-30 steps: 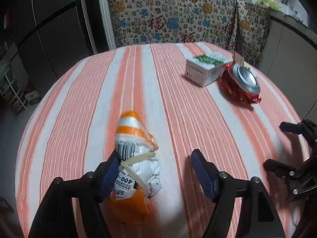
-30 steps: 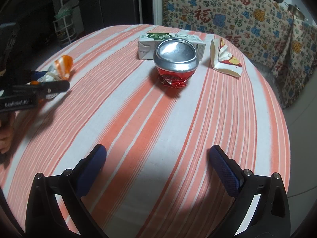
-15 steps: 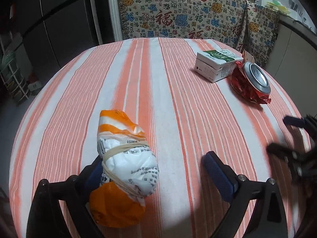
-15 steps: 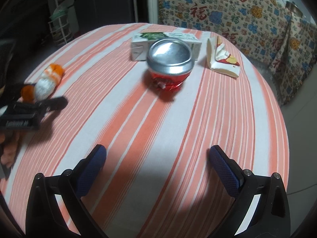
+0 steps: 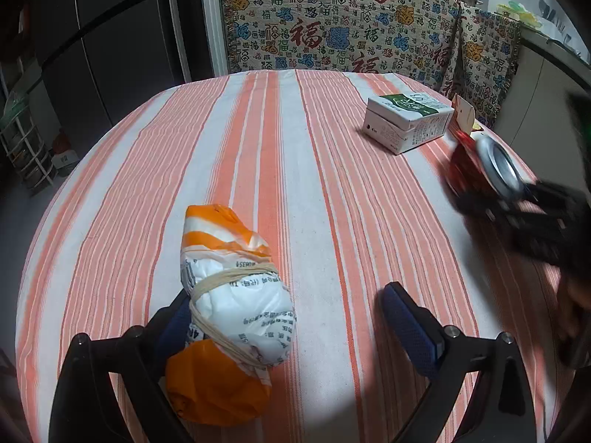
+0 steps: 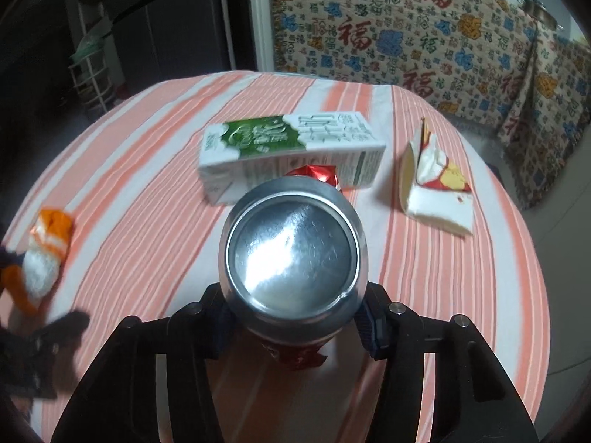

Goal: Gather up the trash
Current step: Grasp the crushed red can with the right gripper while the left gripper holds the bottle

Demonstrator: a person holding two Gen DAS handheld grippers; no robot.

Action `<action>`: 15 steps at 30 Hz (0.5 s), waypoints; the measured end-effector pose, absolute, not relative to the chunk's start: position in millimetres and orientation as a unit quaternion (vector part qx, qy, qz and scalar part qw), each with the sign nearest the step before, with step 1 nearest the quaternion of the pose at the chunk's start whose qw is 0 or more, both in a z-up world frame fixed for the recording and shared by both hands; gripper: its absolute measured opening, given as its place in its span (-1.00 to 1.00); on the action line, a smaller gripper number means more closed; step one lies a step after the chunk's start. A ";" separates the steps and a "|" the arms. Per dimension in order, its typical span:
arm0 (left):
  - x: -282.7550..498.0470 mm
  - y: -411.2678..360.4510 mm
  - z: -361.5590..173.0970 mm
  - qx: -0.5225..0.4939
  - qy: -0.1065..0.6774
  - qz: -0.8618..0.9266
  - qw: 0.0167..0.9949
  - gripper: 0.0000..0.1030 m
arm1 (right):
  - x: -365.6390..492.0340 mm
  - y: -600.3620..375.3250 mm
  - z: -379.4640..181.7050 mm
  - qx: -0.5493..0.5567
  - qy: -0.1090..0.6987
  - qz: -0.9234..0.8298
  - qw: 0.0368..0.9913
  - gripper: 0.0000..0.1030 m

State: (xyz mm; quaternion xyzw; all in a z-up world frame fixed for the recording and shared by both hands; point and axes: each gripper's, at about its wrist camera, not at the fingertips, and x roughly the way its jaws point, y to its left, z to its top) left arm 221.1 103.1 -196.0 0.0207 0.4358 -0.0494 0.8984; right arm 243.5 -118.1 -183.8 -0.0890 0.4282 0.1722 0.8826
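We work at a round tabletop under an orange-striped cloth, four bits of trash still lying on it.

Right gripper: its jaws have just been closing, and the crushed red can now sits between them, silver end toward the camera. The pads look pressed against both flanks of the can. From the left wrist view the same can shows near the tabletop's right edge, the right gripper blurred beside it.

Left gripper: jaws have just been opening and stand wide apart. The orange-and-white wrapped bundle, tied with a rubber band, lies on the cloth against the left pad; the other pad is well clear of it. We read this as not gripped.

Also waiting: the green-and-white carton just behind the can, and a crumpled white-and-red wrapper to its right.

Step in hand, as we judge it: the pick of the can. Next move calls for a lift straight off the cloth without nudging the carton behind it. The crushed metal may slip or buckle, so a firm, steady squeeze seems wise. No bin is in view; where the can goes we cannot tell.
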 end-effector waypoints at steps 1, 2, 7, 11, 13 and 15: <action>220.9 103.1 -196.0 0.021 0.436 -0.049 0.899 0.93 | 229.1 -120.3 -183.1 -0.092 0.427 0.181 0.881 0.07; 221.1 103.1 -195.9 0.021 0.436 -0.049 0.899 0.93 | 217.4 -121.4 -183.0 -0.094 0.426 0.188 0.880 0.07; 220.6 102.9 -196.1 0.020 0.436 -0.049 0.899 0.93 | 178.4 -110.3 -183.6 -0.111 0.421 0.199 0.878 0.09; 220.7 102.6 -196.1 0.021 0.436 -0.049 0.898 0.92 | 180.1 -112.6 -185.3 -0.102 0.427 0.182 0.880 0.41; 220.9 102.7 -195.9 0.020 0.436 -0.049 0.899 0.92 | 186.3 -115.9 -189.3 -0.089 0.442 0.184 0.873 0.84; 221.0 102.8 -196.0 0.020 0.436 -0.049 0.898 0.92 | 185.3 -111.9 -190.3 -0.102 0.444 0.185 0.871 0.94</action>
